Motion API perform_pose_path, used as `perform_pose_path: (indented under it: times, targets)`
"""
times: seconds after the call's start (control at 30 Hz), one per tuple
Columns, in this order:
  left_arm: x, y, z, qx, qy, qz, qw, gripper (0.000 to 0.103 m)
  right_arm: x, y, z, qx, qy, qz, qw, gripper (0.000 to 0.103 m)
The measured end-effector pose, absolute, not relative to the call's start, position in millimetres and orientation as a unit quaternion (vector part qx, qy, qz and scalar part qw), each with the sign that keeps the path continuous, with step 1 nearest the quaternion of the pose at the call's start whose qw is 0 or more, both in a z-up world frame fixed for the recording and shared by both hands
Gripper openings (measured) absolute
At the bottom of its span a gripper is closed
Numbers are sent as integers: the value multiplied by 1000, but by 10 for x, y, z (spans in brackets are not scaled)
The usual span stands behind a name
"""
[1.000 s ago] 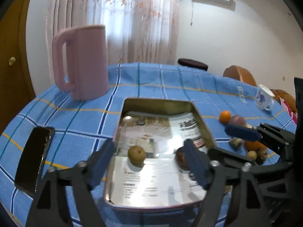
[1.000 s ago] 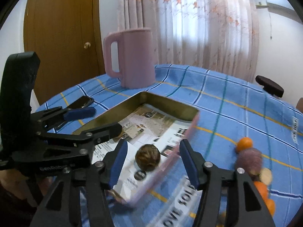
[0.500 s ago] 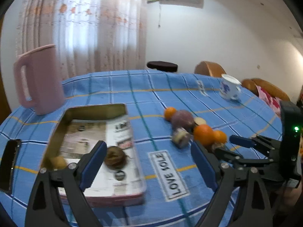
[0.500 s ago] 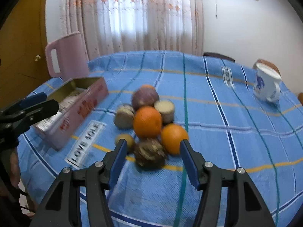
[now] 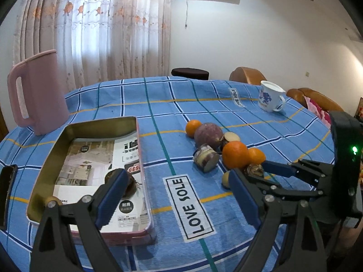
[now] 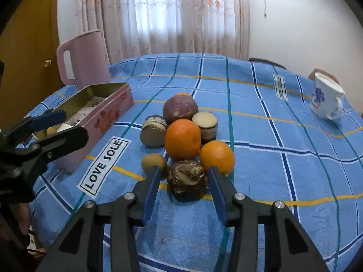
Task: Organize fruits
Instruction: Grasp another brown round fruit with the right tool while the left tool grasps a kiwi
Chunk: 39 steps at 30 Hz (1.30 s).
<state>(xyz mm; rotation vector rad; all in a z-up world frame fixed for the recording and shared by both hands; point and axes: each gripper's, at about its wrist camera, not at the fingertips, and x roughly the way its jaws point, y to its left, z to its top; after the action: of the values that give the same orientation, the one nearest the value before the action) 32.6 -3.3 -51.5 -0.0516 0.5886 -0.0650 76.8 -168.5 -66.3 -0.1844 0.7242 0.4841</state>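
A pile of fruits lies on the blue checked cloth: a big orange [image 6: 182, 139], a smaller orange [image 6: 216, 156], a purple round fruit [image 6: 180, 108], two cut pieces [image 6: 154, 130] and a small yellow fruit [image 6: 154, 162]. A dark brown mottled fruit [image 6: 187, 176] sits nearest, between the open fingers of my right gripper [image 6: 183, 176], not gripped. The pink tin [image 5: 90, 172] holds a brown fruit [image 5: 130, 183] and a small yellow one. My left gripper [image 5: 174, 188] is open and empty above the cloth beside the tin; the pile [image 5: 234, 154] is to its right.
A pink jug [image 5: 37, 95] stands behind the tin. A white mug with a blue print [image 5: 270, 99] sits at the far right. A black phone [image 5: 6, 185] lies at the left edge. A "LOVE SOLE" label [image 5: 189, 206] is printed on the cloth.
My right gripper moved from the tin to the pile and now straddles the dark brown fruit. My left gripper swung right, off the tin.
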Motion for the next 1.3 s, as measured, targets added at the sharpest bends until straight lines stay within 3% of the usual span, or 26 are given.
perform_pose_path:
  times: [0.2,0.3,0.5,0.7,0.83,0.87,0.93,1.07,1.13,1.3]
  targets:
    - [344,-119,-511,-21,290,-41,956,92,912,-1685,-750,-76,391,241,885,46]
    - [363,-170,-516,-18,291,-46,955,92,924,-1694,-759,-70,395,246,882,41]
    - [414,-284,-543,-16,302,-65,951,89,745,-1792,-639,-64,337,223,912,40]
    - [549,-471,-594,-6,325,-87,942,77,745,-1950,-592,-66,324,191,924,41]
    - [714,-617,-698,-6,358,-108,927,62,776,-2038,-587,-57,326,189,925,41]
    - [743,-631,-718,-8,365,-110,924,53,776,-2043,-586,-56,326,190,924,41]
    - [810,-645,-756,-18,379,-124,917,45,787,-2053,-583,-52,327,191,924,41]
    - [891,-658,-854,-25,402,-132,906,44,770,-2091,-575,-46,323,190,926,41]
    - [908,-666,-890,-30,411,-133,901,36,770,-2091,-572,-43,321,189,927,41]
    - [876,-706,-889,-23,409,-138,902,29,758,-2072,-577,-49,320,194,926,41]
